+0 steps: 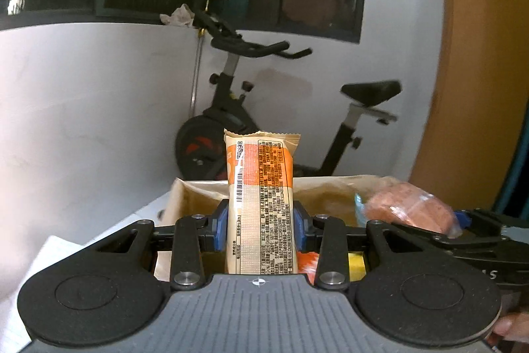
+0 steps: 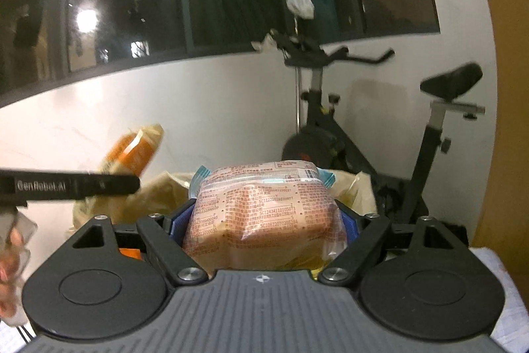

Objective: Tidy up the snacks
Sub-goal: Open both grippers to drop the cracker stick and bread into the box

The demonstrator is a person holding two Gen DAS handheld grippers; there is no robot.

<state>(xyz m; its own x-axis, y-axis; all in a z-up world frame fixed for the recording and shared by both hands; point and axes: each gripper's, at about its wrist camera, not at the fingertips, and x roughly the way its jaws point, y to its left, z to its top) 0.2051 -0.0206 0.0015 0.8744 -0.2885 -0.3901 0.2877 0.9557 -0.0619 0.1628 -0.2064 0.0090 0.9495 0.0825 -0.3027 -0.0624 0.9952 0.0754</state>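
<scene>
Past window (image 2: 99,5), right gripper's (image 2: 264,220) bread packet (image 2: 264,214) print.

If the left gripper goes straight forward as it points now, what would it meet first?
Probably the far wall of the paper bag, just ahead of the left gripper, which is shut on the orange snack bar. Beyond it stands the exercise bike; depth is hard to judge in this fisheye view.

Both fisheye cameras sit low just behind their own jaws, facing level toward a white wall with a dark window. Each looks closely over a brown bag (image 1: 198,191) at 12 o'clock; both share the exercise bike (image 1: 231,108), standing at 1 o'clock in the right view.
</scene>
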